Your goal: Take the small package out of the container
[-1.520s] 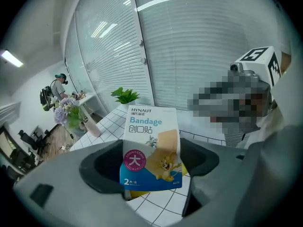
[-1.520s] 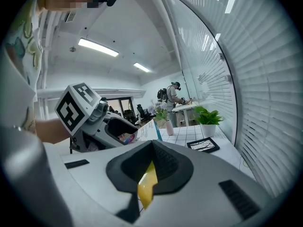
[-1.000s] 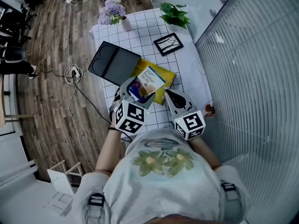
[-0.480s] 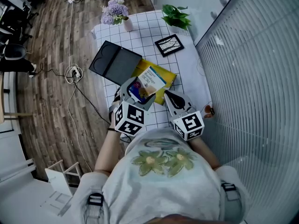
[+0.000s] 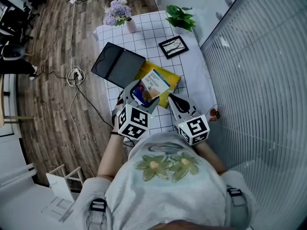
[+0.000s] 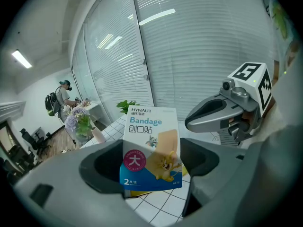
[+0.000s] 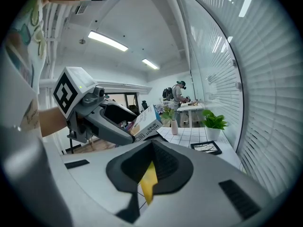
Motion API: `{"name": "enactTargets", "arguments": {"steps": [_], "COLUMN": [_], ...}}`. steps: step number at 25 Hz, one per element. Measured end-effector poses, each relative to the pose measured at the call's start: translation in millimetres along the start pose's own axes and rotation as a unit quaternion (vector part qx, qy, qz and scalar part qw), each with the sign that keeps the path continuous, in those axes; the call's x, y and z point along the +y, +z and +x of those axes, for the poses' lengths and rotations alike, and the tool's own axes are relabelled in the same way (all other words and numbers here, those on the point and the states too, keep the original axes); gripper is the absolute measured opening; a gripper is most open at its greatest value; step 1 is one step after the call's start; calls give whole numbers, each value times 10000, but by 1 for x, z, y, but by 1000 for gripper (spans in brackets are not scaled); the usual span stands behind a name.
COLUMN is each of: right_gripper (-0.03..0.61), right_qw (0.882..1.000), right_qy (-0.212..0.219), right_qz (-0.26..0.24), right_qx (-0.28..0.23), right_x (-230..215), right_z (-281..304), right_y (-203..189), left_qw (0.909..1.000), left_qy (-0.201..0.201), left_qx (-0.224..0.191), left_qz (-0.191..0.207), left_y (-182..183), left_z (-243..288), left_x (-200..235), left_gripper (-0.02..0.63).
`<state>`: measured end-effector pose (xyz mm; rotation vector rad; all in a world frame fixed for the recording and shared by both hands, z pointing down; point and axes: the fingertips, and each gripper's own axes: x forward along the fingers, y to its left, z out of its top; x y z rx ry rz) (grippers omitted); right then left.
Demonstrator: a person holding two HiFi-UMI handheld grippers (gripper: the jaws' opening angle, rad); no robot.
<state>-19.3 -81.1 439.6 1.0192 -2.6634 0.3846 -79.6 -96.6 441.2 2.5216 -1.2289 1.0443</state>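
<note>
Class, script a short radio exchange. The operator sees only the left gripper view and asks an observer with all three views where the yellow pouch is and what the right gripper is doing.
Operator: My left gripper has the bandage box. Where is the yellow pouch?
Observer: The head view shows the yellow pouch lying on the checked table, under the box as seen from above.
Operator: I see the right gripper opposite me. What is it doing?
Observer: Its own view shows its fingers closed on a yellow edge, apparently the pouch's.
</note>
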Motion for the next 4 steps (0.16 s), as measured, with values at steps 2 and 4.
{"name": "enactTargets", "arguments": {"steps": [2,4], "right_gripper": [6,6], "right_qw": [10000,10000], "right_qy": [-4,-9], "right_qz": [12,19], "right_qx": [9,20], "right_x": [-1,-2], "right_z": [0,1], "right_y": [-1,-2], "left_qw": [10000,10000], "left_qy": [0,-1], "left_qx": [19,36], "left_qz": [-8,-19], "left_y": [-1,-3], "left_z": [1,3], "left_x": [0,0], "left_gripper": [360,360]}}
